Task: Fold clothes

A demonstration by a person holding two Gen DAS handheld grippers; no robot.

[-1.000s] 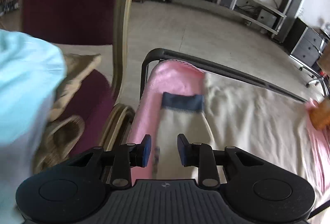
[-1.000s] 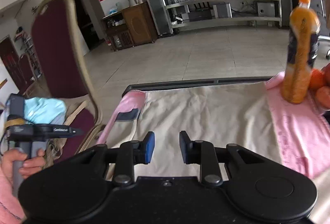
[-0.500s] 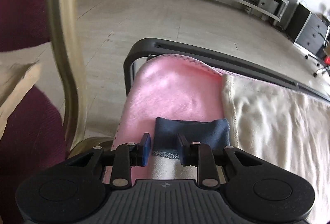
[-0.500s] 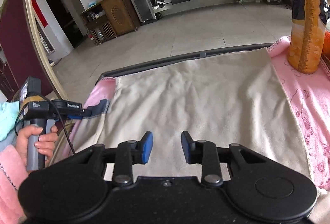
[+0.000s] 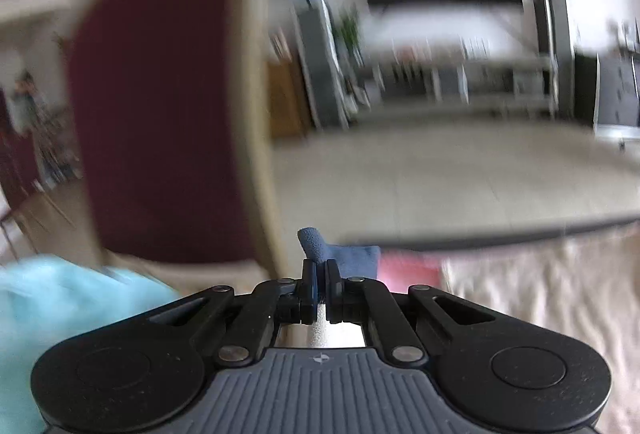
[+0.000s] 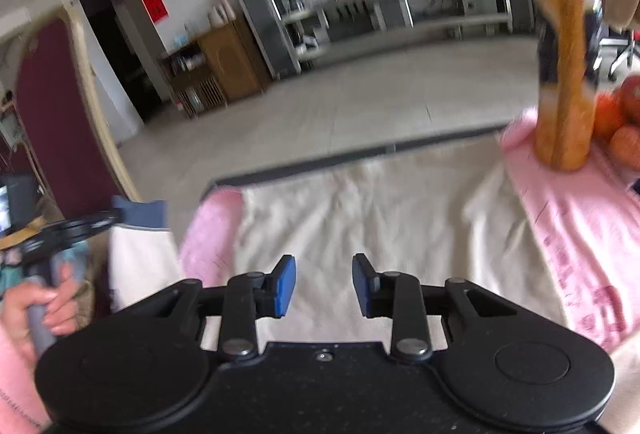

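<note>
A cream garment (image 6: pixel 380 214) lies spread on a pink towel (image 6: pixel 560 218) over the table. Its sleeve ends in a navy cuff (image 5: pixel 344 254). My left gripper (image 5: pixel 320 274) is shut on that cuff, and a fold of navy cloth sticks up past the pads. In the right wrist view the left gripper (image 6: pixel 108 218) holds the cuff (image 6: pixel 148 212) out past the table's left edge, with the sleeve hanging below it. My right gripper (image 6: pixel 324 286) hovers open over the near part of the garment's body, with nothing between its blue pads.
An orange drink bottle (image 6: pixel 564 94) and some oranges (image 6: pixel 624 122) stand on the towel at the far right. A maroon chair (image 5: pixel 160 94) is close on the left, with light blue cloth (image 5: pixel 60 314) beside it. The table's black rim (image 6: pixel 320 158) runs along the far side.
The left gripper closed on the navy cuff and lifted it up and left, off the table edge. The right gripper drew back a little and stays open.
</note>
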